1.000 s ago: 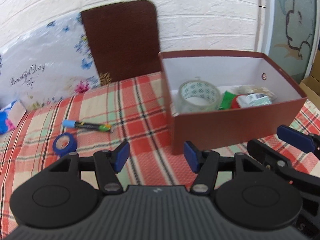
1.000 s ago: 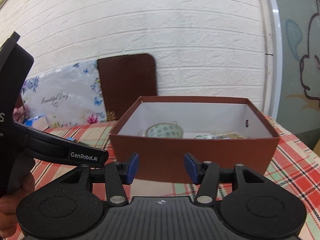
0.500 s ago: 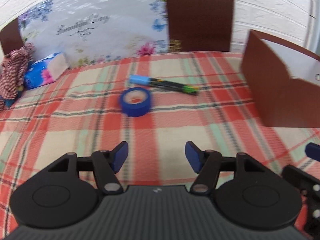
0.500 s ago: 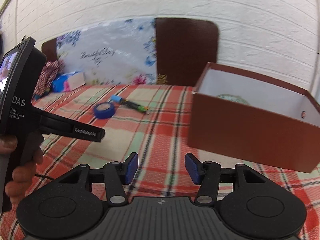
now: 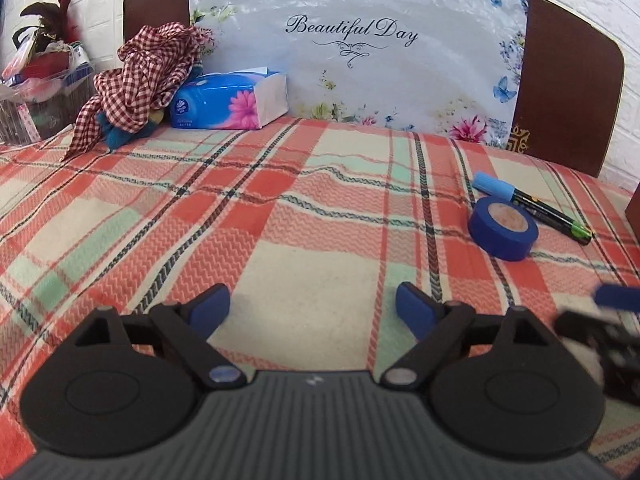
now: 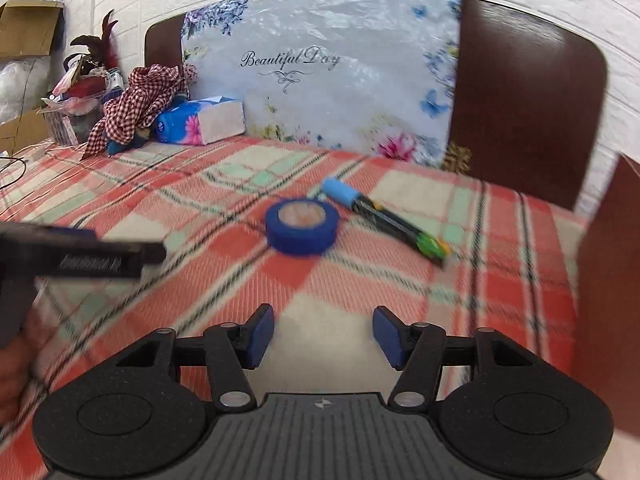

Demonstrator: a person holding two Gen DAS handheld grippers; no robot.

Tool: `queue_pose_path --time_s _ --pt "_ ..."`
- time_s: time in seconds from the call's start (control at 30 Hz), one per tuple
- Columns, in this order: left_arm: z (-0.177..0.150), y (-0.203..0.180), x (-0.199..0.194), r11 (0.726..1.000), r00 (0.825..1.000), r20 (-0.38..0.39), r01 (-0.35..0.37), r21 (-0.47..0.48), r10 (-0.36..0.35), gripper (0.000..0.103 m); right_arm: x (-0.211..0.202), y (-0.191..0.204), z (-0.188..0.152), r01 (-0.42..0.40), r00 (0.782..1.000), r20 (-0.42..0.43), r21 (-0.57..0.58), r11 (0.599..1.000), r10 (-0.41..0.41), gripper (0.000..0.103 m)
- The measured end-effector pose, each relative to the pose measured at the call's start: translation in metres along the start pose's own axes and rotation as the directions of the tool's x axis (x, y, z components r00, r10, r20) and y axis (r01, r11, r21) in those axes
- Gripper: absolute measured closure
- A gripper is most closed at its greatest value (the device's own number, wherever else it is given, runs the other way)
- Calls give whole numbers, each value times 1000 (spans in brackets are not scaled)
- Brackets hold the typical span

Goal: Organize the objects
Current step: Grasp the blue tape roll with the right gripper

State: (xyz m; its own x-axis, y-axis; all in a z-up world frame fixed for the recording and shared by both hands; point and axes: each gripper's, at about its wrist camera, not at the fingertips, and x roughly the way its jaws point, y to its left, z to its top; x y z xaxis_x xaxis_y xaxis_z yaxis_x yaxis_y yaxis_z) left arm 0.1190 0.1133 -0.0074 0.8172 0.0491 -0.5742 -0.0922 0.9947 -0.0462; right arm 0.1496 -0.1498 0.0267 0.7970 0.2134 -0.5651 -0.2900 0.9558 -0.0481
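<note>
A blue tape roll (image 6: 301, 226) lies flat on the plaid cloth, straight ahead of my right gripper (image 6: 322, 338), which is open and empty. A marker with a blue cap (image 6: 382, 217) lies just behind and right of the roll. In the left wrist view the roll (image 5: 503, 227) and the marker (image 5: 530, 207) sit at the right. My left gripper (image 5: 312, 309) is open and empty over bare cloth, left of the roll. The brown box's wall (image 6: 612, 280) shows at the right edge.
A tissue pack (image 5: 230, 99), a checked cloth bundle (image 5: 148, 76) and a basket of oddments (image 5: 38, 80) stand at the back left. A floral "Beautiful Day" board (image 5: 360, 52) leans on a brown panel against the wall. The left gripper's body (image 6: 80, 258) shows at the left.
Both grippers have swung left, away from the brown box, so the tape roll and marker now lie ahead. The left gripper's fingers stand a little wider apart. Nothing was picked up.
</note>
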Motion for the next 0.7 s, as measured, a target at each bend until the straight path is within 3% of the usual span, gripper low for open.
queue_pose_path --time_s 0.23,0.37,0.53,0.7 --pt "-3 0 2 1000 1000 3 4 -3 -4 10 48 9 32 6 1000 14 -29 1000 -5 41" --pt "-2 2 2 1000 1000 3 11 -9 -10 9 64 16 40 1 1000 16 -42 999 -1 46" --pt "-2 0 3 1000 1000 0 6 -1 -6 8 57 14 34 -15 1000 21 -30 999 15 47" --pt "-2 -1 3 1000 1000 -1 3 6 -3 8 17 1 5 -23 1000 8 -5 1000 23 47"
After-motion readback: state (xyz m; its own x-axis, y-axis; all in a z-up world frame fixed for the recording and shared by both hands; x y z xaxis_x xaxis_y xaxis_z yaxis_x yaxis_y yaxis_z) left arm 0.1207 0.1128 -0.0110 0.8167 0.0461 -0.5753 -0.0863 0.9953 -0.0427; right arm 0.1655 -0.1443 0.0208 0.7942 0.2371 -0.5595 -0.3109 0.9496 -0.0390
